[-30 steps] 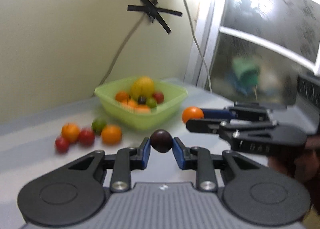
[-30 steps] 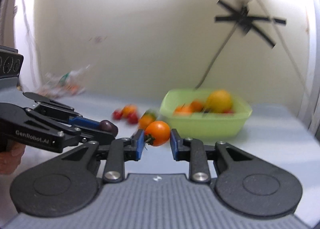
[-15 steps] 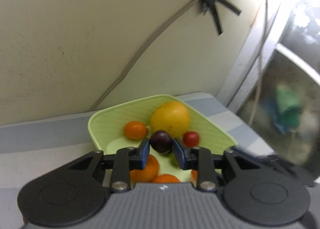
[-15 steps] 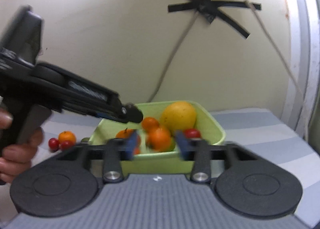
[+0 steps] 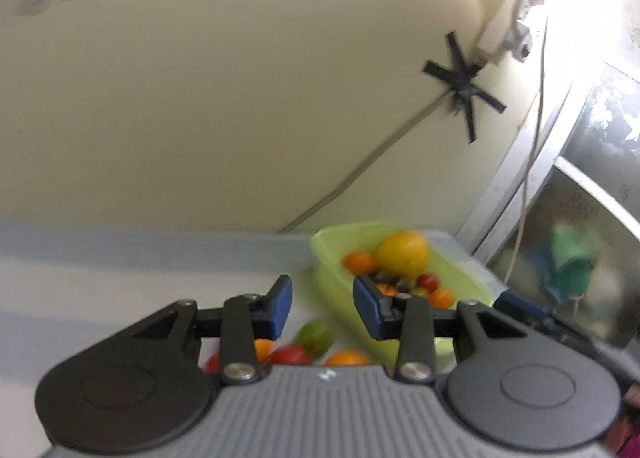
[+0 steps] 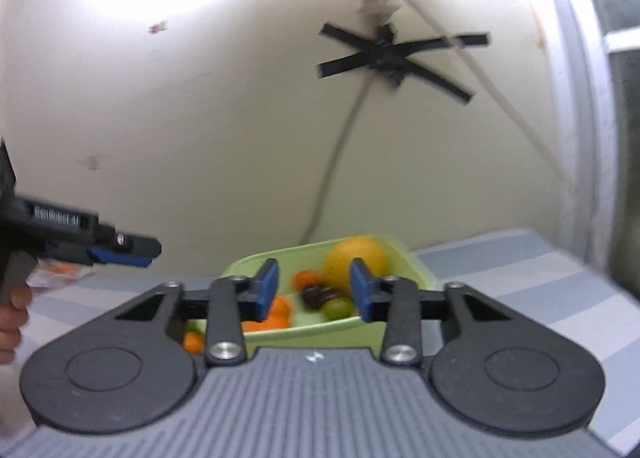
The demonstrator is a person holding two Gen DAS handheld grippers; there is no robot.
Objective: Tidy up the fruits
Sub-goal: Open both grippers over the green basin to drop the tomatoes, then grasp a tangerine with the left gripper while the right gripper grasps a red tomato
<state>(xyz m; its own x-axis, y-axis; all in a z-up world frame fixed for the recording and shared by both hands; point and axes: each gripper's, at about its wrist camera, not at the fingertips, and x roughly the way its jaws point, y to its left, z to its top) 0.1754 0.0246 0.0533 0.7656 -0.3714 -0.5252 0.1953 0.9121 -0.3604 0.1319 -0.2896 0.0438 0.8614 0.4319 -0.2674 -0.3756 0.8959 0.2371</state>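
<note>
A light green bowl (image 5: 332,246) (image 6: 416,262) holds a big yellow-orange fruit (image 5: 402,253) (image 6: 356,254), small oranges, a red tomato (image 5: 428,280), a green fruit (image 6: 338,308) and a dark plum (image 6: 316,295). My left gripper (image 5: 322,304) is open and empty, to the left of the bowl and above loose fruit on the table: a green one (image 5: 314,332), a red one (image 5: 290,354), oranges (image 5: 346,358). My right gripper (image 6: 314,290) is open and empty, in front of the bowl. The left gripper also shows in the right wrist view (image 6: 120,250).
A cream wall with a taped cable (image 6: 388,54) and a power strip (image 5: 504,30) stands behind the bowl. A metal window frame (image 5: 516,194) is at the right. The table (image 6: 520,270) has a grey striped cover.
Both grippers opened and let go: the dark plum and the small orange now lie in the bowl. The left gripper drew back to the left, over the loose fruit.
</note>
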